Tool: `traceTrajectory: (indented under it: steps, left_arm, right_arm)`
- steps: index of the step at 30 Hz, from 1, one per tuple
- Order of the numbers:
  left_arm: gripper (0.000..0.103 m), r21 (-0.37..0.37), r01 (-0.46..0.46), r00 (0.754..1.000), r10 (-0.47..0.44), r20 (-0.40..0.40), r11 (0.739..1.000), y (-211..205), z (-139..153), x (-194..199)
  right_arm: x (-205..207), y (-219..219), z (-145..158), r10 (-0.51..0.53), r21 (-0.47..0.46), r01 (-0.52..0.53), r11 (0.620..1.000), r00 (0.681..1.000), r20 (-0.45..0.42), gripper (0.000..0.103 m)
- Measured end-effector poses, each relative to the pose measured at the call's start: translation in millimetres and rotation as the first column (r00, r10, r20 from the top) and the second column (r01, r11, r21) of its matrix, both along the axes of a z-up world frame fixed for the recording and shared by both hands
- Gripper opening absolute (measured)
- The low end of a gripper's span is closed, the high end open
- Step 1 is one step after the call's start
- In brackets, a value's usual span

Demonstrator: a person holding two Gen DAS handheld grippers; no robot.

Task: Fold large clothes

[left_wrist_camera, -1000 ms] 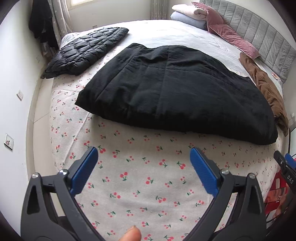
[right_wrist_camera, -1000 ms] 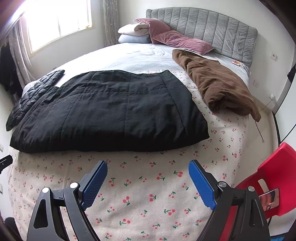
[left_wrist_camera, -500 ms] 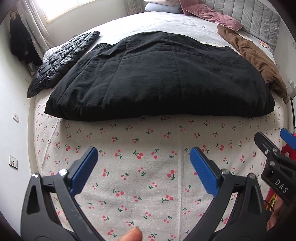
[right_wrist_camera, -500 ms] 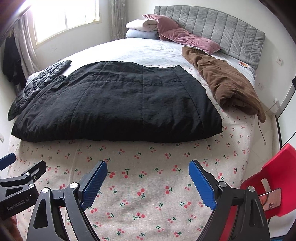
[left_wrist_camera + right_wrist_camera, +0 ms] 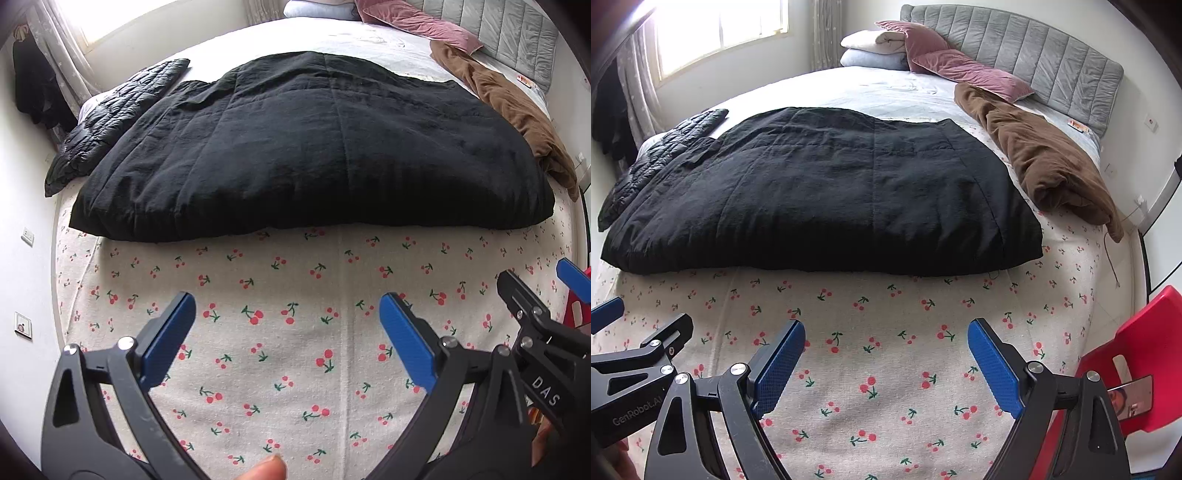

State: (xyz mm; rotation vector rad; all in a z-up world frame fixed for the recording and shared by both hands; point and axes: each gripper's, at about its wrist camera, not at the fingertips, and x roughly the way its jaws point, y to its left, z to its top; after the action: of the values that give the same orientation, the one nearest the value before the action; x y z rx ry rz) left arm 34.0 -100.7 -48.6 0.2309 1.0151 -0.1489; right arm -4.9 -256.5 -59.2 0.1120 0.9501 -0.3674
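A large black quilted padded garment [image 5: 820,195] lies spread flat across the middle of the bed, on a cream cherry-print cotton sheet [image 5: 886,369] covering the foot end. A glossy black puffer jacket [image 5: 114,118] sits at the bed's left edge, a crumpled brown fleece garment [image 5: 1041,162] along the right edge. Dusty-pink velvet pillows [image 5: 960,66] lean on the grey channel-tufted headboard [image 5: 1034,48]. The left gripper [image 5: 288,339] and right gripper [image 5: 886,365] hover spread wide, holding nothing.

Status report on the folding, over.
Left gripper and right gripper open, empty. Black garment flat on bed, untouched. Brown garment alongside, apart.
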Motion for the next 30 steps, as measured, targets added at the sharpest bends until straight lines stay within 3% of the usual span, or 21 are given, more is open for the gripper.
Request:
traceTrajectory:
  steps: [30]
  left_arm:
    - [0.099, -0.019, -0.015, 0.999, 0.014, -0.053, 1.000, 7.4, -12.4, 5.4]
  right_arm:
    - [10.5, 5.7, -18.4, 0.009, -0.011, -0.010, 1.000, 0.999, -0.054, 0.091]
